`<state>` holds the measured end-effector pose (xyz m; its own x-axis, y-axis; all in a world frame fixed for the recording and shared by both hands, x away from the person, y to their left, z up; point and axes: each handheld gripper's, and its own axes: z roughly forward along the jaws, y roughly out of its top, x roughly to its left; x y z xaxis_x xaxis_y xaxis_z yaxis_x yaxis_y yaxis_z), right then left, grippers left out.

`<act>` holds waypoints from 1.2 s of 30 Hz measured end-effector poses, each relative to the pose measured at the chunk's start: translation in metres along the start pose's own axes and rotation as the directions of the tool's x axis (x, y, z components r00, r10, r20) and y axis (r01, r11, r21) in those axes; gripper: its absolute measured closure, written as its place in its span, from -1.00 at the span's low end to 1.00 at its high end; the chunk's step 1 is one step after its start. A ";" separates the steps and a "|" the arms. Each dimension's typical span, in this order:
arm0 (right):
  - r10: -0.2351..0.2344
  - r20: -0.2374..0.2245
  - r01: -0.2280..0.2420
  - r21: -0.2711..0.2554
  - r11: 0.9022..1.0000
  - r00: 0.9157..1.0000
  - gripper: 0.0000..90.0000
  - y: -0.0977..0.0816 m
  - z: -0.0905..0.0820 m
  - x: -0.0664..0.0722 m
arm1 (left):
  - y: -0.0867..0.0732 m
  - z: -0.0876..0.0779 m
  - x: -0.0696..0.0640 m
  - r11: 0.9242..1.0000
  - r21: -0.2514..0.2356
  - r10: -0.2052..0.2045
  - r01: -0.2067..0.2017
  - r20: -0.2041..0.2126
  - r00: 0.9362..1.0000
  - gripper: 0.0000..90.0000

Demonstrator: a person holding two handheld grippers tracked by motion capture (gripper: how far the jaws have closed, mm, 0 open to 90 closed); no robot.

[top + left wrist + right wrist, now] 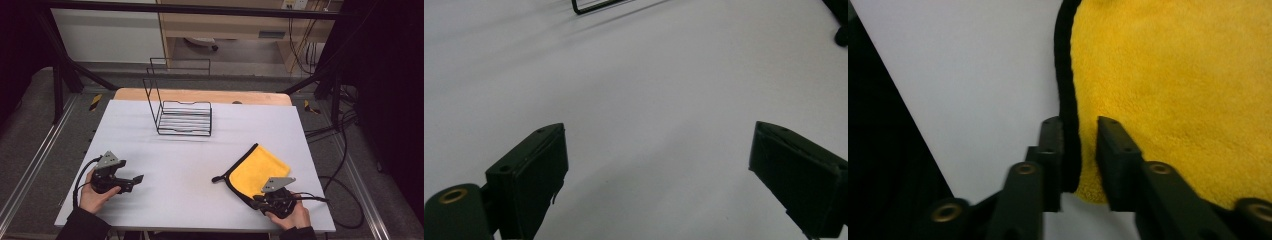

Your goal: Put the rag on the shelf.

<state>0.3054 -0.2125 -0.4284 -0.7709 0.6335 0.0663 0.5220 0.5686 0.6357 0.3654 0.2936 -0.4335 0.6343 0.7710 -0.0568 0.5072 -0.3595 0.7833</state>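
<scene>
While looking down from the high view, finding the yellow cloth (pixel 257 167) lying flat on the white table (pixel 190 160), at the right front part of it, well apart from the black wire rack (pixel 182 120) standing at the far middle. Seeing its near corner lying directly under the tips of the right gripper (pixel 256 199), with the rest of it spreading away from that gripper toward the rack.

Moving on to the right gripper view and finding the right gripper (pixel 1080 135) standing only a little open, with a narrow gap between the jaws. Noticing the black hem (pixel 1068 75) of the cloth (pixel 1173 75) running into this gap, just beside the left jaw, and the right jaw lying over the yellow pile. Not seeing the pads pressing together on the fabric, so reading this as straddling the edge and not as gripping it. Seeing the right hand (pixel 292 217) holding this gripper at the near table edge.

Finding the left gripper (pixel 135 179) far from the cloth, over the bare table at the left front, held in the left hand (pixel 92 197). In its own view, seeing the left gripper (pixel 659 129) opened wide, holding and touching nothing.

Regarding direction: lying cornerwise to the table edge, pointing one corner toward the rack and one toward the right gripper. Looking nearly square, so not being able to tell a long axis. Noticing a small black loop (pixel 216 178) sticking out from the left corner, pointing toward the left gripper.
</scene>
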 end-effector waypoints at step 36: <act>0.047 0.310 -0.033 -0.051 0.998 0.950 0.55 0.065 0.081 0.021 | 0.000 0.000 0.000 1.000 0.001 0.002 -0.002 0.003 1.000 -0.81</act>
<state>0.3531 -0.1197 -0.4477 -0.5945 0.7909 -0.1453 0.5277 0.5200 0.6716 0.3650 0.2937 -0.4334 0.6370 0.7687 -0.0576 0.5065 -0.3610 0.7830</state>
